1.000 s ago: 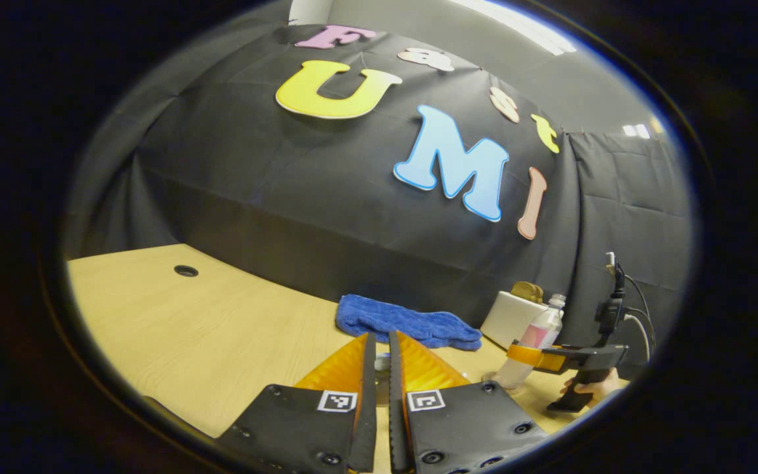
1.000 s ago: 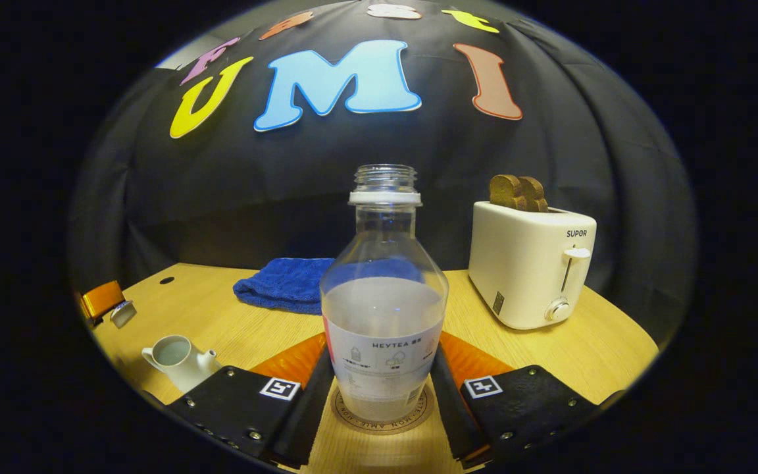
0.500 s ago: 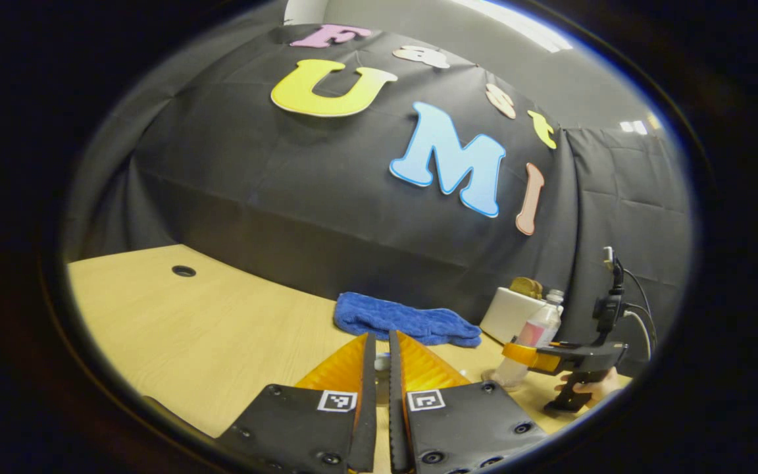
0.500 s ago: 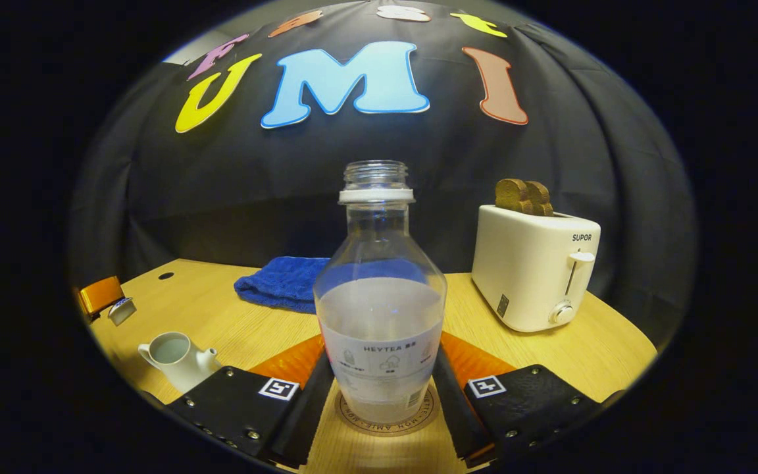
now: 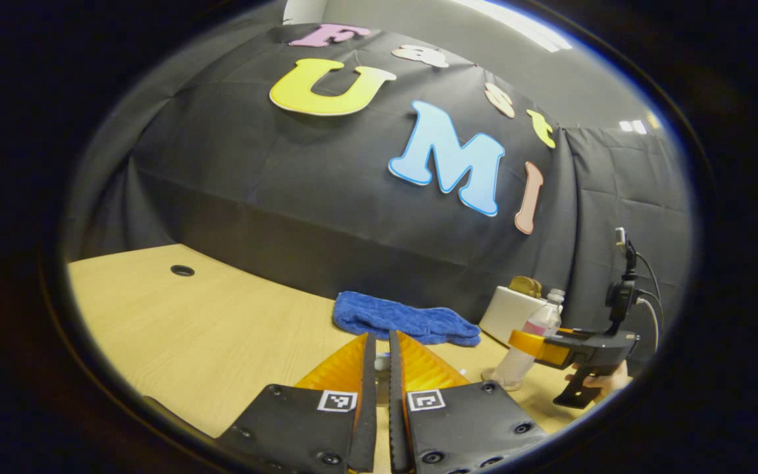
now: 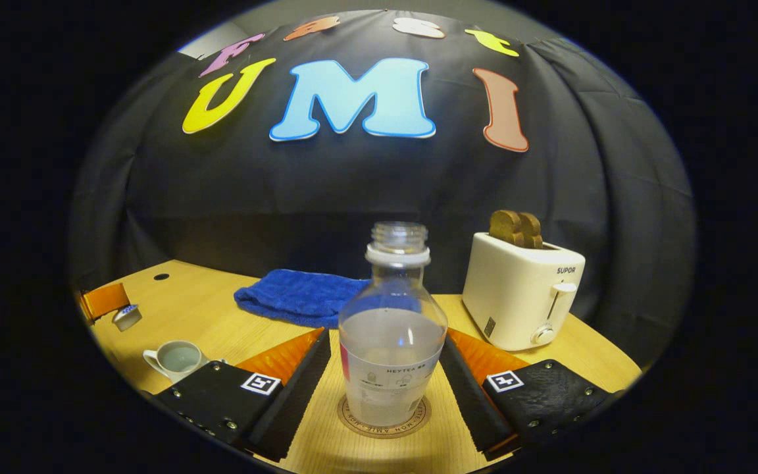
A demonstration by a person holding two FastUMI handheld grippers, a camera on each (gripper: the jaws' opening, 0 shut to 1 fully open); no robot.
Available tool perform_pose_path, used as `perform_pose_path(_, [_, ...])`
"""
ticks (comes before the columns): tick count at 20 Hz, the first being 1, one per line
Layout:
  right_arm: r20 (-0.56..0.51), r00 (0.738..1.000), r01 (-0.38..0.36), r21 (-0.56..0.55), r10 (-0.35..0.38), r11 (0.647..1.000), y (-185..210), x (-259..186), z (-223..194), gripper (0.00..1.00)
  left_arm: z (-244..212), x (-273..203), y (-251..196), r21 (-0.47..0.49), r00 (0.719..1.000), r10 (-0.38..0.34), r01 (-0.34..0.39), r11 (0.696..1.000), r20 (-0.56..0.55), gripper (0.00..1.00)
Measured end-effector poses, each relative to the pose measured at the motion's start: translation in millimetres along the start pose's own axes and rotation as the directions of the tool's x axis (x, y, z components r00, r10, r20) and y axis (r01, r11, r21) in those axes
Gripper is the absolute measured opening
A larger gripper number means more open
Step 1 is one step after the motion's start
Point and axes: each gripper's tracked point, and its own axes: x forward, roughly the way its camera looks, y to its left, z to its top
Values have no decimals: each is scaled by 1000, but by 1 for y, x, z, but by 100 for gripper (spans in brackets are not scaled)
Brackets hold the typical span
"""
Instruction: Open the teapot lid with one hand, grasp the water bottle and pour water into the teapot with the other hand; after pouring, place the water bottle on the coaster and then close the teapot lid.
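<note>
Released, right tongs (image 6: 385, 385) gape around one bottle (image 6: 392, 342) on one coaster (image 6: 384, 420); left tongs (image 5: 379, 365) pinch lid (image 5: 383, 361).

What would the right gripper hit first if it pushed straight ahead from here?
The water bottle, standing on the coaster between the open right gripper fingers, dead ahead. Behind it lies the blue towel, then the booth wall.
</note>
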Motion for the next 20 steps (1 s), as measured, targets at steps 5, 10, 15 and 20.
perform_pose_path(5, [84, 996, 21, -25, -19, 999, -1, -28, 29, 98, 10, -6, -2, 18, 1000, -3, 3, 1000, 29, 17])
perform_pose_path(10, [177, 984, 6, 11, -8, 1000, 2, -76, 56, 94, 10, -5, -9, 33, 999, -21, 20, 999, 30, 17])
perform_pose_path(15, [169, 986, -19, 65, 8, 998, 10, -118, 31, 97, 13, -6, -37, 53, 997, -81, 79, 995, 19, 17])
perform_pose_path(20, [112, 993, -38, 37, 34, 999, 21, -143, -7, 97, 3, 2, -63, 137, 996, -82, 84, 987, -24, 17])
